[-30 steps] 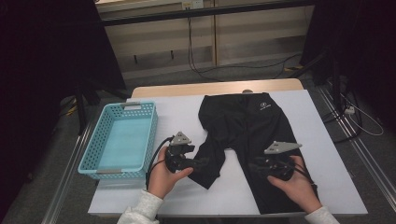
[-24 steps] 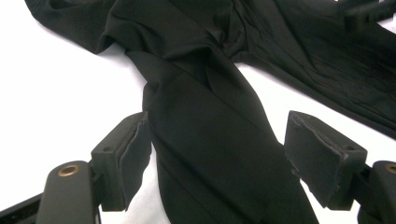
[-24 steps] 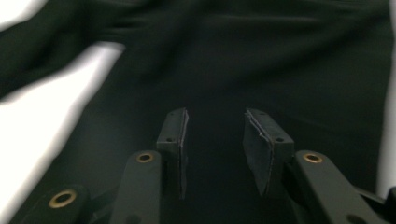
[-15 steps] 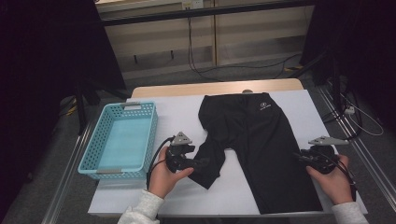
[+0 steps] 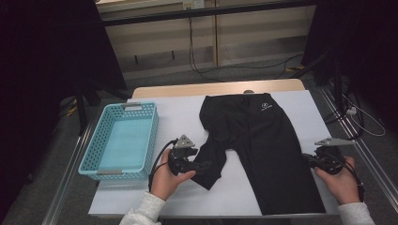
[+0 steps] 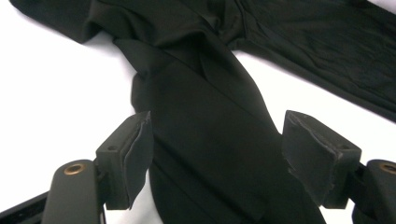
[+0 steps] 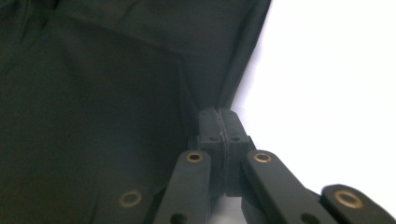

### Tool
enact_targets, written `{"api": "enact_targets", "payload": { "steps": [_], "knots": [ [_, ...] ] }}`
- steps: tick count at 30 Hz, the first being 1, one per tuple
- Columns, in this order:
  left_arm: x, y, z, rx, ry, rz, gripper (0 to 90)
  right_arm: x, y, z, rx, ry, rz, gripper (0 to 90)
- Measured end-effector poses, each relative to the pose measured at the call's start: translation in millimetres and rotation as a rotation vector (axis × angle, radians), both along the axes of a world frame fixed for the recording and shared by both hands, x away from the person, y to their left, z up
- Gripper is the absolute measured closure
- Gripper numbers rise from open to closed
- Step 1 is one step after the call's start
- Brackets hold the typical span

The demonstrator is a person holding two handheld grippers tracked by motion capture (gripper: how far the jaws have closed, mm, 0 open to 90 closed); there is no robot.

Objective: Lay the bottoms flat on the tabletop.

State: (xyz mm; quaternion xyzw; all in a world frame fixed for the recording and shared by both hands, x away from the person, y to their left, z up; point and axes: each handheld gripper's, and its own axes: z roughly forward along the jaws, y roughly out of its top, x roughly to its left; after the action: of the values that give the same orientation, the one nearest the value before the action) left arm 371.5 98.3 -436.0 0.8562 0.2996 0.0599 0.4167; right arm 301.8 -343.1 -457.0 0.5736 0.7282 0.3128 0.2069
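Black shorts (image 5: 263, 136) lie flat on the white table cover, waistband at the far side, the left leg crumpled and folded over. My left gripper (image 5: 206, 165) points at that folded leg. In the left gripper view the jaws (image 6: 217, 158) stand wide with the fabric (image 6: 210, 116) lying between them; they have just been closing a little and do not press it. My right gripper (image 5: 306, 157) sits at the outer edge of the right leg. Its jaws have just closed, and the pads (image 7: 218, 116) meet on the pinched fabric edge (image 7: 93, 93).
A light blue plastic basket (image 5: 152, 126) stands at the left of the table, with nothing in it. White cover (image 5: 173, 117) shows between basket and shorts and along the right side. A wooden table edge and cables on the floor lie beyond.
My right hand has moved right, from over the right leg to its outer edge, and its jaws have shut there. The left hand and the shorts have stayed put.
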Motion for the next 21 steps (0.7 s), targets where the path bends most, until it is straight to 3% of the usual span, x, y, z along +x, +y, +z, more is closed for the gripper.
{"api": "enact_targets", "payload": {
  "steps": [4,9,13,16,21],
  "knots": [
    [-2.1,-4.9,-0.5,0.008,-0.004,-0.020,27.3,-0.1,5.4,2.4,0.000,-0.034,0.018,69.3],
    [-6.2,-11.7,-0.4,0.007,-0.016,-0.046,29.3,2.1,16.5,5.8,0.018,-0.070,0.045,55.8],
    [-8.6,-16.6,-3.3,0.021,-0.012,-0.067,30.7,4.0,28.5,7.1,0.027,-0.091,0.085,47.2],
    [-10.2,-19.7,-6.5,0.017,0.009,-0.090,37.2,5.7,38.4,6.1,0.023,-0.096,0.116,43.0],
    [-14.9,-26.5,-11.3,0.049,-0.009,-0.115,41.9,7.2,49.4,3.6,0.022,-0.094,0.146,38.5]
  ]
}}
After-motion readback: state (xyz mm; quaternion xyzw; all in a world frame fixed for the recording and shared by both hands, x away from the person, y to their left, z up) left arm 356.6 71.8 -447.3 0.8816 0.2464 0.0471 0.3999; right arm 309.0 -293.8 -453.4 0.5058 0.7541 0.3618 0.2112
